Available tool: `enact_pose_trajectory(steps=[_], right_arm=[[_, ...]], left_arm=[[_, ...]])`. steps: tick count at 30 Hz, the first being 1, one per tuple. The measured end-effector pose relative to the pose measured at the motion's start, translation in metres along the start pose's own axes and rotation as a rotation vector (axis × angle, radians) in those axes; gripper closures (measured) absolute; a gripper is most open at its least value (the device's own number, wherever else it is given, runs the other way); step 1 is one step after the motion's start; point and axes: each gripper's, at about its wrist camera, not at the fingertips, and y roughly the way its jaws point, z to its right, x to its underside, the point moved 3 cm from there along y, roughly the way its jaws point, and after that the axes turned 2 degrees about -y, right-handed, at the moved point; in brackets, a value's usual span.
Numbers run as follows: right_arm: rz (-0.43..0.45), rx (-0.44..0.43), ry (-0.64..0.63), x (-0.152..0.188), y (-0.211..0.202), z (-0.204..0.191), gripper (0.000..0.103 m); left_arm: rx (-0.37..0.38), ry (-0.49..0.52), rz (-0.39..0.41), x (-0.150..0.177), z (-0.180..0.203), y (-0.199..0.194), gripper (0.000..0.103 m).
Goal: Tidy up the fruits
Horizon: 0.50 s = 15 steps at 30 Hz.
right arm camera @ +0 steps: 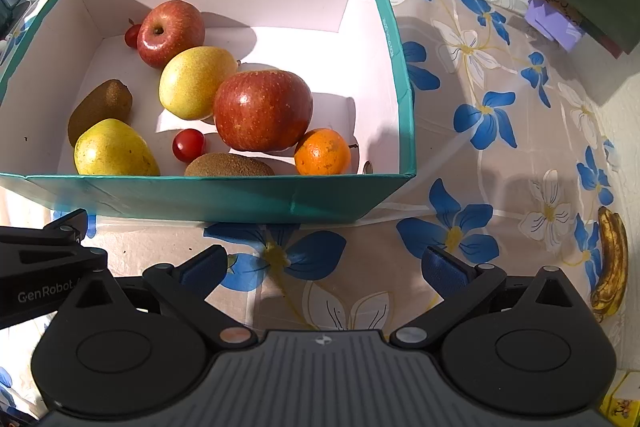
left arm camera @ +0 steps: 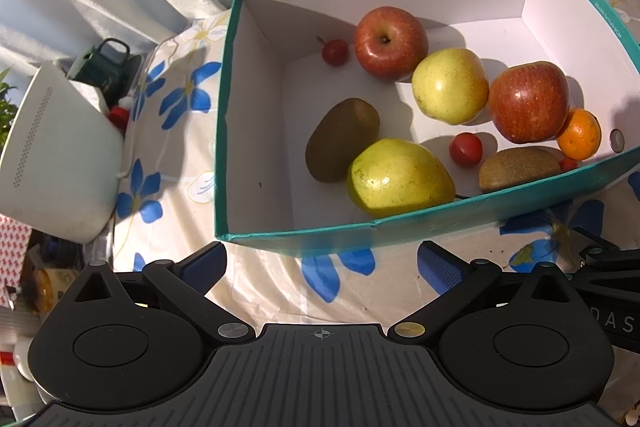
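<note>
A teal box [left arm camera: 400, 223] [right arm camera: 208, 197] with white inside walls sits on the flowered tablecloth. In it lie two red apples [left arm camera: 390, 43] [right arm camera: 262, 109], two yellow pears [left arm camera: 398, 177] [right arm camera: 194, 81], two kiwis [left arm camera: 342, 139] [right arm camera: 228, 165], an orange [left arm camera: 580, 135] [right arm camera: 322, 151] and small red cherry tomatoes [left arm camera: 465, 149] [right arm camera: 188, 145]. My left gripper [left arm camera: 320, 265] is open in front of the box's near wall, holding nothing. My right gripper [right arm camera: 324, 267] is open too, near the box's front right corner. A brown-spotted banana [right arm camera: 610, 261] lies on the cloth at the far right.
A white bowl-shaped appliance [left arm camera: 56, 155] and a dark green container [left arm camera: 102, 67] stand left of the box. Dark books and a purple object [right arm camera: 554, 23] sit at the back right. Pale curtains hang behind. The left gripper's side [right arm camera: 44, 267] shows at the right view's left edge.
</note>
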Motion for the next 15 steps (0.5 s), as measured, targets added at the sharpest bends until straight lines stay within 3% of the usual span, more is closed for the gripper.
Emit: enact_pose_trajectory(steps=[15], right_arm=[[0.004, 0.006, -0.002, 0.0003, -0.0012, -0.0003, 0.000]], left_arm=[[0.003, 0.002, -0.002, 0.0005, 0.0002, -0.0007, 0.000]])
